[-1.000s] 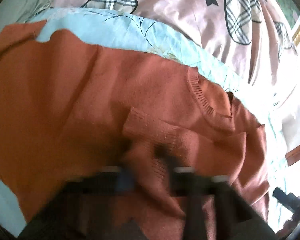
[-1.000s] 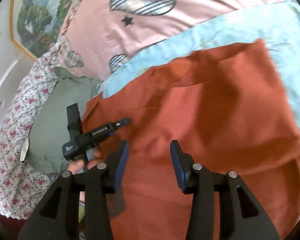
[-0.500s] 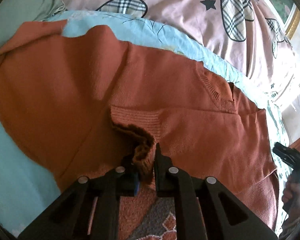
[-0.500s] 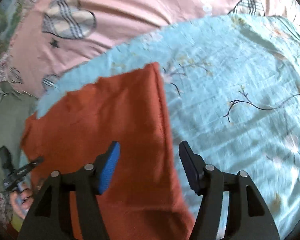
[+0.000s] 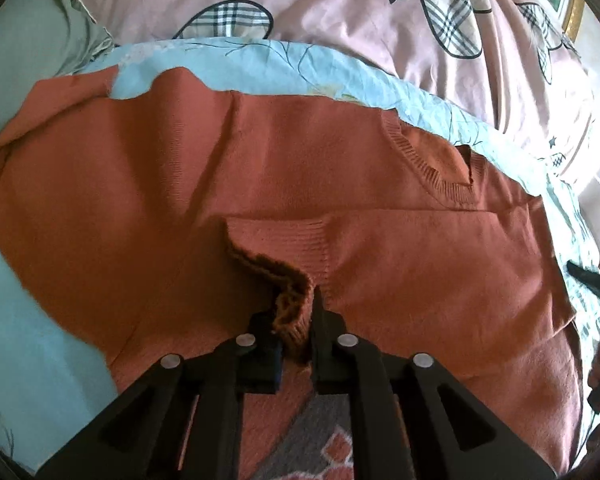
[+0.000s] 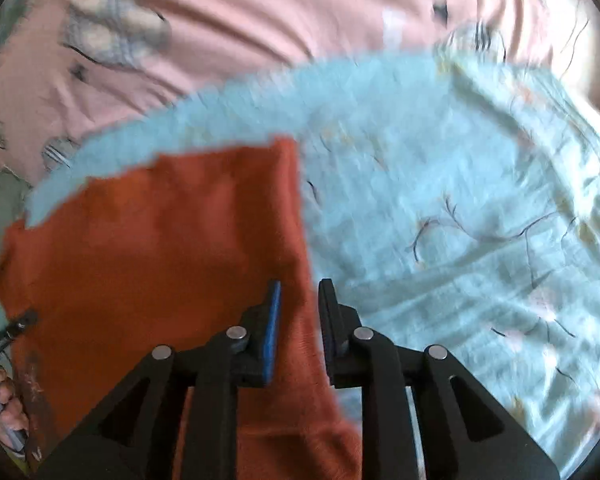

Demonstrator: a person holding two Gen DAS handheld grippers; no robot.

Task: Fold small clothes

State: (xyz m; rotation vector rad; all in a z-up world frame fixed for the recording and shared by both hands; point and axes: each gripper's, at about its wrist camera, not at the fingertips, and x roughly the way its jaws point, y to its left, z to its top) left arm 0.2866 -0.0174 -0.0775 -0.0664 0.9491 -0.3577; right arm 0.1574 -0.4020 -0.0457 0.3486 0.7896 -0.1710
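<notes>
A rust-orange knitted sweater [image 5: 340, 168] lies spread on a light blue sheet [image 5: 28, 320]. One sleeve is folded across its body, the ribbed cuff [image 5: 292, 304] ending at my left gripper [image 5: 294, 320], which is shut on that cuff. In the right wrist view the sweater [image 6: 160, 232] fills the lower left. My right gripper [image 6: 300, 304] straddles the sweater's right side edge, jaws narrowed around the fabric with a gap still showing; this view is blurred.
A pink quilt with plaid hearts and stars [image 5: 380, 20] lies beyond the blue sheet [image 6: 460, 200]. A green pillow [image 5: 28, 48] sits at the far left. The other gripper and hand show at the view edges [image 5: 596, 288] [image 6: 4, 360].
My left gripper has kept hold of the cuff and laid the sleeve across the sweater body. My right gripper swung right to the sweater's side edge and its jaws narrowed around it.
</notes>
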